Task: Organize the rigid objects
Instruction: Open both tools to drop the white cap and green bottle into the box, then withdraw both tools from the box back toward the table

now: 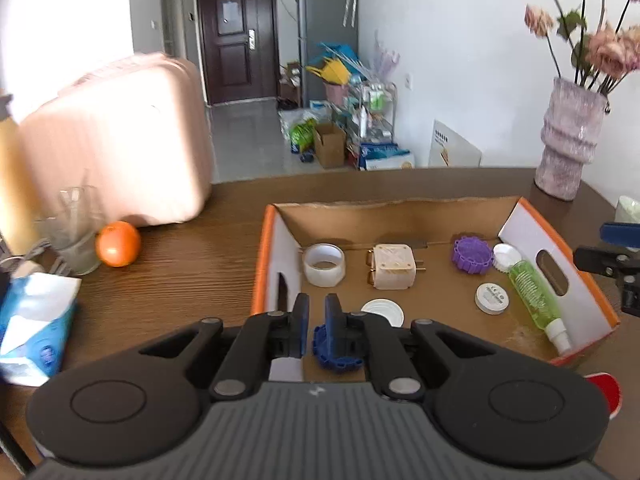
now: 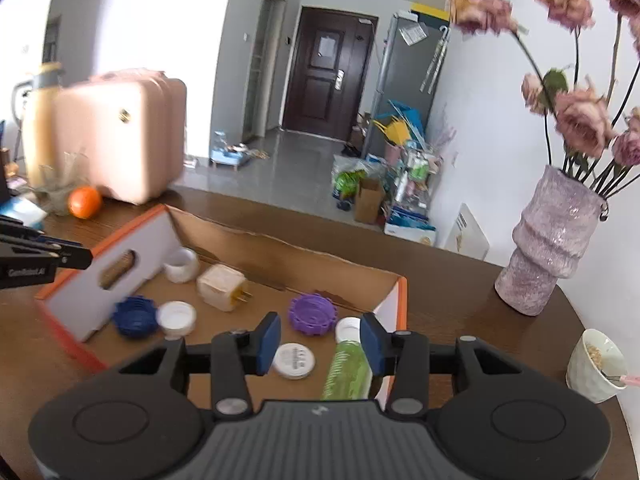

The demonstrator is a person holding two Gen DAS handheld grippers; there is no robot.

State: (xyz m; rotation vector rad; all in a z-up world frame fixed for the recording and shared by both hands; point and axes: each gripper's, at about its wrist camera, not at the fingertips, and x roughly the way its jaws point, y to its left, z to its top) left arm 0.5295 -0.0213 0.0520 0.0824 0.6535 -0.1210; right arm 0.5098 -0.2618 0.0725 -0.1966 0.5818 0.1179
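Two black grippers hang over the near edge of a shallow cardboard box (image 1: 400,208) with orange rims.

Left gripper (image 1: 316,312) has its blue pads nearly together, pinching nothing, above a blue ridged cap (image 1: 338,354); right gripper (image 2: 320,340) stands partly spread and empty over a green spray bottle (image 2: 348,368). Inside lie one white tape roll (image 1: 323,265), one beige plug adapter (image 1: 391,266), one purple ridged cap (image 1: 472,255) and three white lids; bare floor shows mid-box.
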